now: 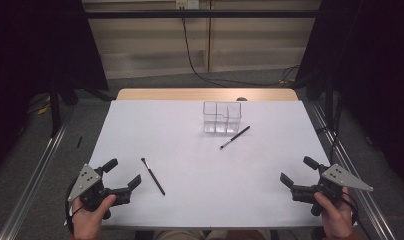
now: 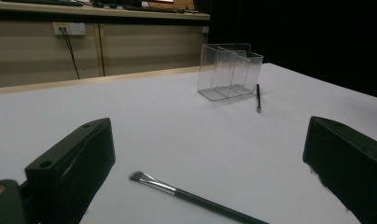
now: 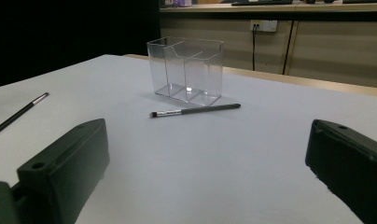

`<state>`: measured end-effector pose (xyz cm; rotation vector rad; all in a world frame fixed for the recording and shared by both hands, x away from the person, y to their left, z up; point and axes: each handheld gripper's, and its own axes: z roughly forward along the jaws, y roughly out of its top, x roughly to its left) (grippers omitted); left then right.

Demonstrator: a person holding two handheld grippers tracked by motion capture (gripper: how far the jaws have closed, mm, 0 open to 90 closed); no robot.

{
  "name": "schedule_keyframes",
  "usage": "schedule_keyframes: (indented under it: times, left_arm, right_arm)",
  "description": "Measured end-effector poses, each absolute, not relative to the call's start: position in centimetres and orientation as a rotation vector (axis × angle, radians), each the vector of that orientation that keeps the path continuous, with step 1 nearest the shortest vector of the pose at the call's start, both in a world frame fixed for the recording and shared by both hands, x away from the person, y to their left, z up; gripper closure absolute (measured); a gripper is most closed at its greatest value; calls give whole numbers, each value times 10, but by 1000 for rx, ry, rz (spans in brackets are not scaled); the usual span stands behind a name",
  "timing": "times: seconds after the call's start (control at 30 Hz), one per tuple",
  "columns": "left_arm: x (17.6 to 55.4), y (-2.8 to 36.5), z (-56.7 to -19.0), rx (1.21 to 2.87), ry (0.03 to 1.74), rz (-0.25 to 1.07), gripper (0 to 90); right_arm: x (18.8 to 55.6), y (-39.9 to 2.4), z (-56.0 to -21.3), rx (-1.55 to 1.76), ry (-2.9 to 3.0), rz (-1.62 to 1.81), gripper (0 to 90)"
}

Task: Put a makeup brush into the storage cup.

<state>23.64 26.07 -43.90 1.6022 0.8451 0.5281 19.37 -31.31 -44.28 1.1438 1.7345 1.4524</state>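
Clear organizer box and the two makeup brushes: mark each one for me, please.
Clear organizer box (image 1: 222,117), high view, front wall.
Brush near the box (image 1: 235,137), high view, middle of its handle.
Brush near the left gripper (image 1: 153,176), high view, middle of its handle.

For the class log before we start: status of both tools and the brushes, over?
Left tool open, right tool open, both empty. Near brush, far brush flat beside clear organizer. Nothing between.

— What do you have behind your white table (image 1: 190,200)?
— A beige panelled wall (image 1: 155,45), with a black cable (image 1: 190,55) hanging down it from a white wall socket (image 2: 69,29) to the grey floor (image 1: 90,110).
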Motion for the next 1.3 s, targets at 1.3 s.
schedule_keyframes:
  times: [1.3]
  left_arm:
    - [251, 248, -423, 1740, 764, 501, 28]
  right_arm:
    - [195, -306, -443, 1115, 1791, 1458, 0]
